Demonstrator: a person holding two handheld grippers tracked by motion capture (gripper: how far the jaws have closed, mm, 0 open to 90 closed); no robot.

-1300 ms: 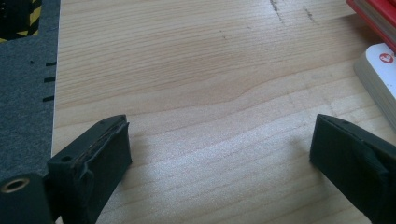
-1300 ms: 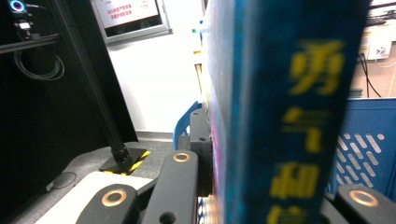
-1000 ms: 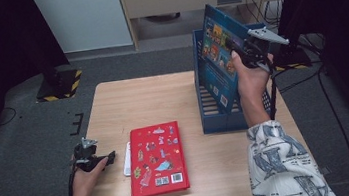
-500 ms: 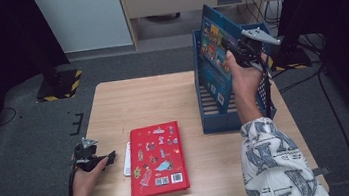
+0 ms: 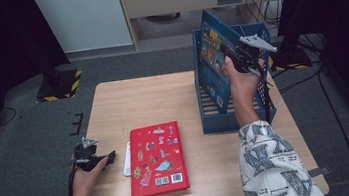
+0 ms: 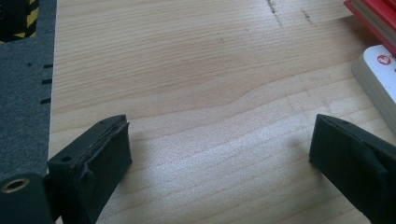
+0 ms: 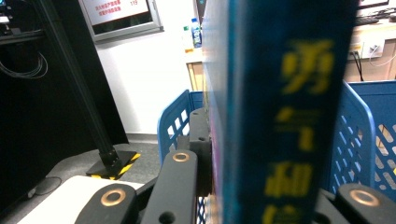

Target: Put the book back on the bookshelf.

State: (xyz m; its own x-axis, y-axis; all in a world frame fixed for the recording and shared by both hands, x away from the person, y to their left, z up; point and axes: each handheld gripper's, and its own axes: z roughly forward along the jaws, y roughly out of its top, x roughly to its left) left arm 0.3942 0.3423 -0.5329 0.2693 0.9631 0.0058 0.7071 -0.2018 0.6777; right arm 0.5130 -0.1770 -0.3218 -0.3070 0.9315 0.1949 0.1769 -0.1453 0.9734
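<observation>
A blue picture book (image 5: 215, 52) stands tilted inside the blue crate (image 5: 215, 120) at the table's right. My right gripper (image 5: 238, 55) is shut on the book's upper edge; in the right gripper view its spine (image 7: 280, 112) rises between the jaws. A red book (image 5: 157, 158) lies flat on the table with a white book (image 5: 128, 159) under its left side. My left gripper (image 5: 107, 157) rests at the table's left edge, open and holding nothing; the left gripper view shows its fingertips (image 6: 100, 154) over bare wood (image 6: 210, 93).
The wooden table (image 5: 147, 101) has free room at its middle and back. The crate's slatted walls (image 7: 359, 135) surround the book. Dark floor, a black stand with a yellow-striped base (image 5: 57, 84) and cables (image 5: 281, 77) lie around the table.
My right hand has lowered the blue book a little further into the crate. The left hand and the red book have not moved.
</observation>
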